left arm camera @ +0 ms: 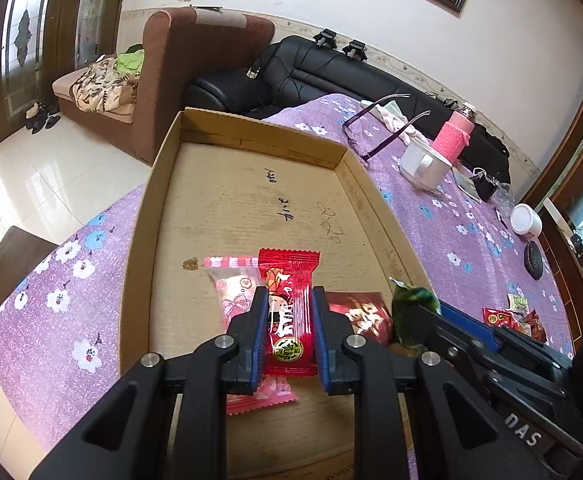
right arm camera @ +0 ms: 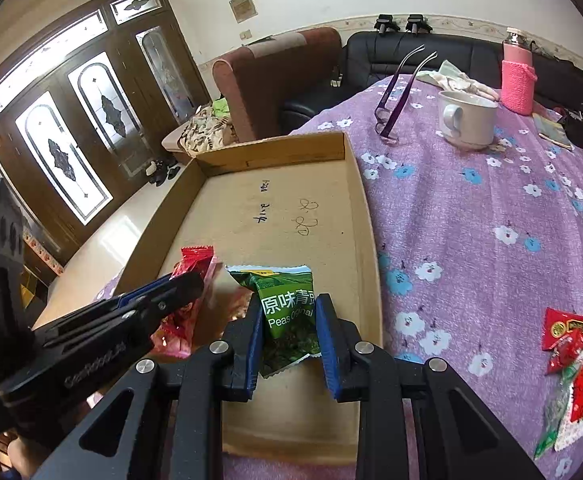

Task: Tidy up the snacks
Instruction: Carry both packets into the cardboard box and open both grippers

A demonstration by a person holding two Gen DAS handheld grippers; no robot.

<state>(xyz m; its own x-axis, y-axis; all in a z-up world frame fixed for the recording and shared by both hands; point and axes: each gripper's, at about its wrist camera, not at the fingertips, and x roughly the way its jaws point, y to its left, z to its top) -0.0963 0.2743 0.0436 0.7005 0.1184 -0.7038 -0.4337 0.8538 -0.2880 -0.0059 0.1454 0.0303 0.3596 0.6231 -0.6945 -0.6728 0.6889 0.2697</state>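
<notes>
A shallow cardboard tray (left arm camera: pixel 355 184) lies on the purple flowered tablecloth; it also shows in the right wrist view (right arm camera: pixel 365 208). My left gripper (left arm camera: pixel 290 300) is shut on a red snack packet (left arm camera: pixel 289 280) just above the tray floor. Under it lie a pink packet (left arm camera: pixel 233 288) and a dark red packet (left arm camera: pixel 361 314). My right gripper (right arm camera: pixel 289 308) is shut on a green pea packet (right arm camera: pixel 287 300), beside the left gripper (right arm camera: pixel 179 284) over the tray's near end. The green packet shows in the left wrist view (left arm camera: pixel 407 308).
Loose snack packets (right arm camera: pixel 571 344) lie on the cloth to the right of the tray. A white mug (right arm camera: pixel 467 118), purple glasses (right arm camera: pixel 395 92), a pink bottle (right arm camera: pixel 517 76) and small items stand at the table's far side. Sofas stand beyond.
</notes>
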